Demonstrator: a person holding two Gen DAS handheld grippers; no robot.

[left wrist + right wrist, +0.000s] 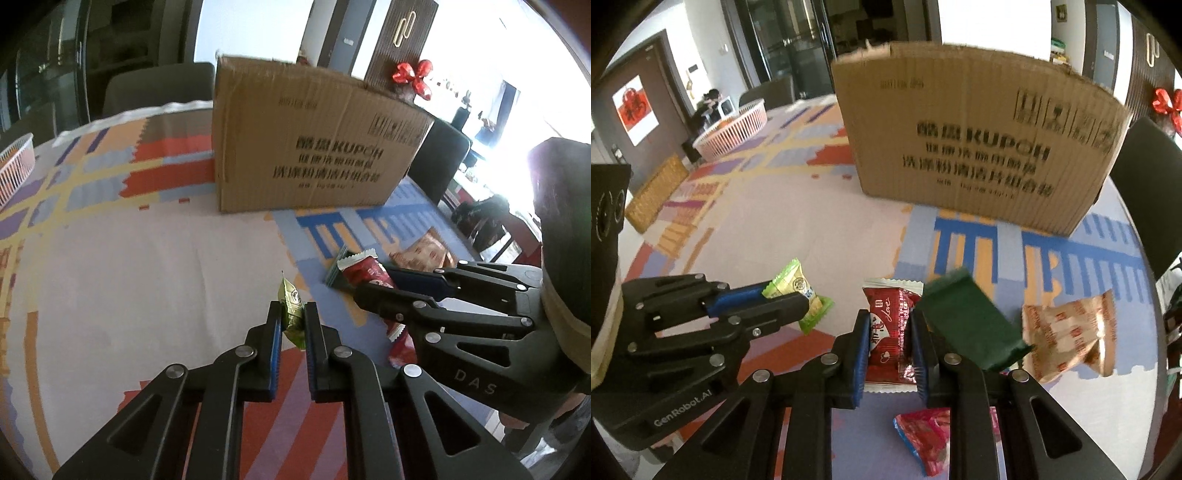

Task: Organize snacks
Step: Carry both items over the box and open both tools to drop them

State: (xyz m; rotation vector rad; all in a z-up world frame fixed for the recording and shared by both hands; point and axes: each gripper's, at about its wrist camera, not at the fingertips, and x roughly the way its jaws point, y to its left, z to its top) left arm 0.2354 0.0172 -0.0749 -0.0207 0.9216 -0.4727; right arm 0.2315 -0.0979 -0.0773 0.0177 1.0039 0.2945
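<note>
The counter [798,221] wears a cloth patterned in blue, red, yellow and lilac blocks. A cardboard box [975,136] stands at its far side. Far left sit a pink slatted basket [735,129] and a woven tray [653,195]. Near right lie a dark green packet [971,321], a tan packet [1071,332] and a pink-red wrapper [927,435].

Cardboard box [979,140] stands on the table [820,221] behind the snack packets [1067,332]

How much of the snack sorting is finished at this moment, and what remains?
Done: nothing visibly sorted; the cardboard box's inside is hidden. In hand: the left gripper clamps a green candy, the right gripper a red snack pack. Left on the table: a dark green packet, a beige packet, a pink-red wrapper.
</note>
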